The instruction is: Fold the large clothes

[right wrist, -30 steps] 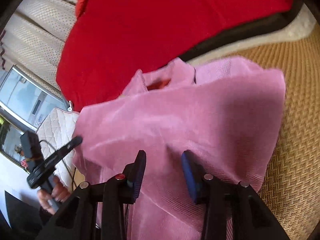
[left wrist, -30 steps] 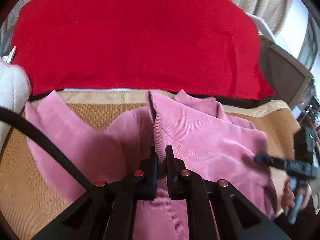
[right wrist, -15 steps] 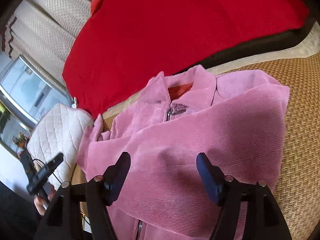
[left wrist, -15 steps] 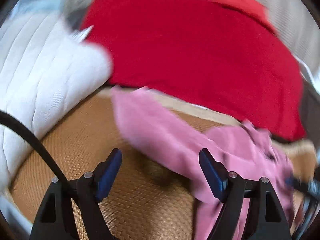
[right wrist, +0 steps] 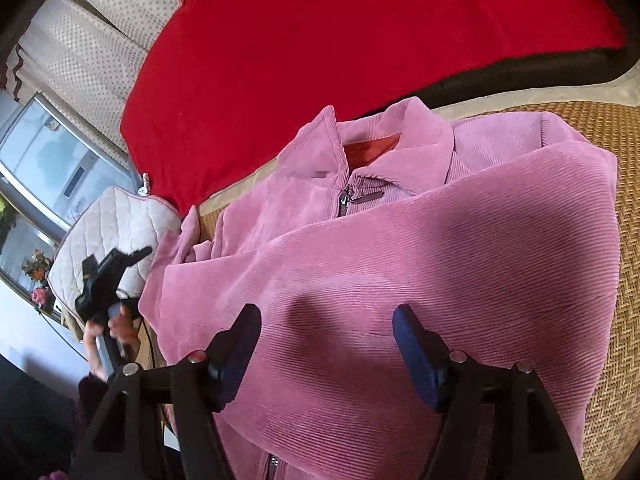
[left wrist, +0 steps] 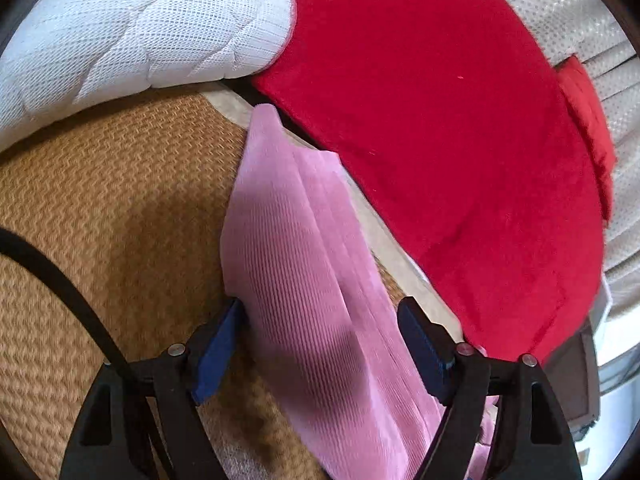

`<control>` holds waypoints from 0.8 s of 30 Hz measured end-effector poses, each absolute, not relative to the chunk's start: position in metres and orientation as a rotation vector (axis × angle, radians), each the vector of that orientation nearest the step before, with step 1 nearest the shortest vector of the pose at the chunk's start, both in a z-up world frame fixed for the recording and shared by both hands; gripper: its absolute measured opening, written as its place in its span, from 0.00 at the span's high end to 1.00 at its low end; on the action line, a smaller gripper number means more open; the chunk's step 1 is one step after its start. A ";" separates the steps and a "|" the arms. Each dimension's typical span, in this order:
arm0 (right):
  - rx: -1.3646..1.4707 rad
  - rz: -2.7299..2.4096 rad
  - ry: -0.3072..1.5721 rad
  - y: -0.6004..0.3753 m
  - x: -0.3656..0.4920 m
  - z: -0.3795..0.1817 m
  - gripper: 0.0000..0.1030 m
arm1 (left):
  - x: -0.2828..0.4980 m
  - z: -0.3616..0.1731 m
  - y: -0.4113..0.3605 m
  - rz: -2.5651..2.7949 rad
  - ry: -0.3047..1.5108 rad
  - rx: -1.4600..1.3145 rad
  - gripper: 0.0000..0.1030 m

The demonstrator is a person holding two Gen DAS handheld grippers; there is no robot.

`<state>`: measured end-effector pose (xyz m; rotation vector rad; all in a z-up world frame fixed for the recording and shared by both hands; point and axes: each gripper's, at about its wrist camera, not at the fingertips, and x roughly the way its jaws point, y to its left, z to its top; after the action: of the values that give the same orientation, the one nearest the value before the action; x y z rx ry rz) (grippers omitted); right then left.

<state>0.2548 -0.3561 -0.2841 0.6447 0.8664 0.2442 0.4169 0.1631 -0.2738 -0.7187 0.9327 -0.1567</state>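
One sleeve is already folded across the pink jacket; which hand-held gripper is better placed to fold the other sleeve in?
Left, probably. The left hand-held gripper stands open astride the outstretched sleeve; the right hand-held gripper hovers open above the already folded part.

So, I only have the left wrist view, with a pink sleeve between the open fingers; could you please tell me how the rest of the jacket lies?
Observer: The pink corduroy jacket lies front up on the woven mat, with its other sleeve folded across the chest.
Operator: Thank you. Is the zip done up?
Observer: It looks closed; the zip pull sits just under the collar.
Operator: And where is the right gripper?
Observer: The right gripper is open over that folded sleeve, clamping nothing.
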 end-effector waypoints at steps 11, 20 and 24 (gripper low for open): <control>0.628 0.236 0.850 -0.362 0.251 -0.282 0.32 | 0.415 -0.201 0.095 -0.252 0.760 -0.450 0.96; 0.715 0.118 0.678 -0.414 0.212 -0.255 0.32 | 0.281 -0.098 -0.109 -0.700 0.490 0.095 0.96; 0.786 0.029 0.591 -0.450 0.189 -0.248 0.29 | 0.220 -0.139 -0.198 -0.931 0.543 0.450 0.56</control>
<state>0.1889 -0.4502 -0.2480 0.7858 0.5912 0.0290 0.2198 -0.1977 -0.1390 0.4497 0.5428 -0.9311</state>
